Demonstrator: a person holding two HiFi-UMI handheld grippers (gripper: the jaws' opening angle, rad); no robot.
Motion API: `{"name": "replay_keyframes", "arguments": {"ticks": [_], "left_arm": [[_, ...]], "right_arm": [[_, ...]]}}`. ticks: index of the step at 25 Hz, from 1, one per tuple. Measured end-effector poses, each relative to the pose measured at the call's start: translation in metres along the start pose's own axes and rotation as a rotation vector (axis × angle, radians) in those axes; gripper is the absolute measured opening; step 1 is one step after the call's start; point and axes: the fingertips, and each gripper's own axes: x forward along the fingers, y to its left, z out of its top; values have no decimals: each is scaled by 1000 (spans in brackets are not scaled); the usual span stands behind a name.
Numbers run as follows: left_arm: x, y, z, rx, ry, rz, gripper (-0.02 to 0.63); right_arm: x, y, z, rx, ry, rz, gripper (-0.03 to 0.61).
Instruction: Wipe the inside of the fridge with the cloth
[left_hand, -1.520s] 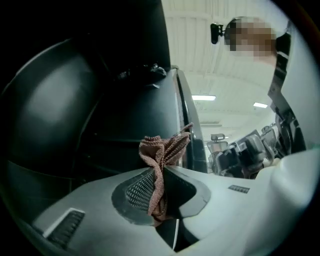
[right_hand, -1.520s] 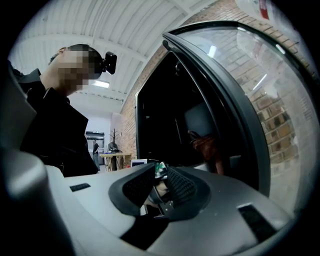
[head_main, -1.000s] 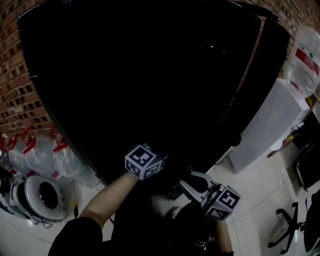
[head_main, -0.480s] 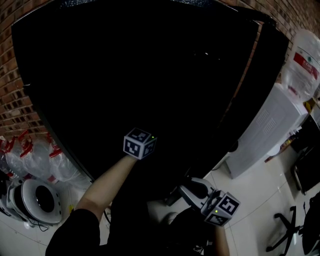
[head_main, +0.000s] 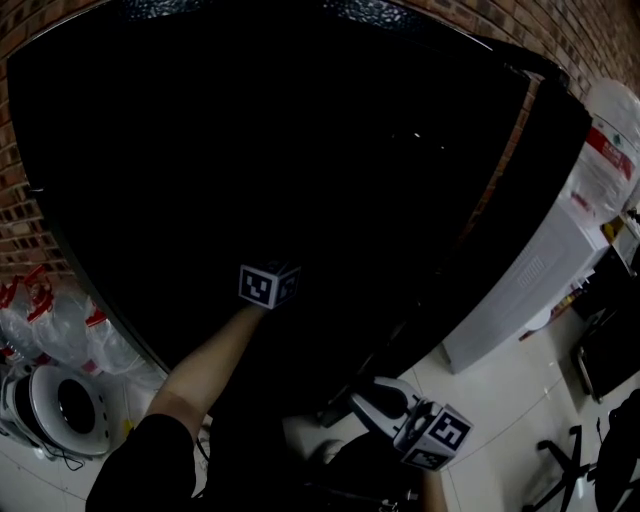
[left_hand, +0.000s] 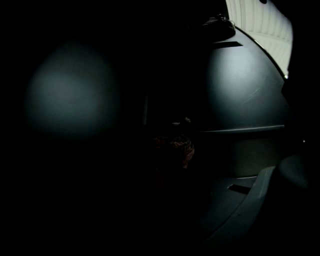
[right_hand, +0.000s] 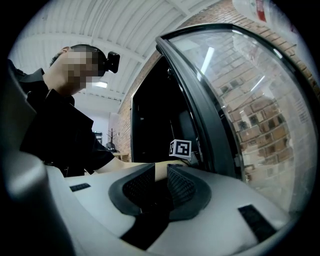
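Left tongs (head_main: 268, 285) reach deeper into the dark fridge (head_main: 300, 140) than a second ago, while the right tongs (head_main: 370, 400) hang low outside it. In the left gripper view, their tips seem to pinch the cloth (left_hand: 175, 146); it looks soft and light, best held by a bunched fold. In the right gripper view, the jaws are slightly spread and empty.

Colours noted: fridge (head_main: 300, 150) black throughout, interior unlit
Cloth (left_hand: 175, 147) dull red, faint check; right gripper (right_hand: 160, 177) white with black cross-hatched pads; marker cube (head_main: 268, 285) black-and-white squares; wall (head_main: 20, 230) red-brown brick; water dispenser (head_main: 520, 290) white; floor (head_main: 500, 400) pale tiles; sleeve (head_main: 140, 470) black
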Motion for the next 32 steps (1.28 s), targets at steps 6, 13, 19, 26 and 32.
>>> {"name": "replay_keyframes", "arguments": {"ticks": [6, 13, 19, 26, 32], "left_arm": [[12, 25, -2, 0, 10, 95, 57], [19, 37, -6, -7, 31, 180, 57], [10, 39, -9, -11, 39, 235, 57], [-38, -7, 25, 21, -58, 199, 58], [-110, -34, 53, 34, -123, 194, 58]], "right_arm": [[2, -2, -3, -9, 25, -13, 74], [6, -3, -2, -3, 26, -46, 74], [12, 0, 6, 25, 1, -49, 74], [-2, 16, 34, 25, -46, 26, 74], [8, 42, 45, 2, -61, 123, 74]]}}
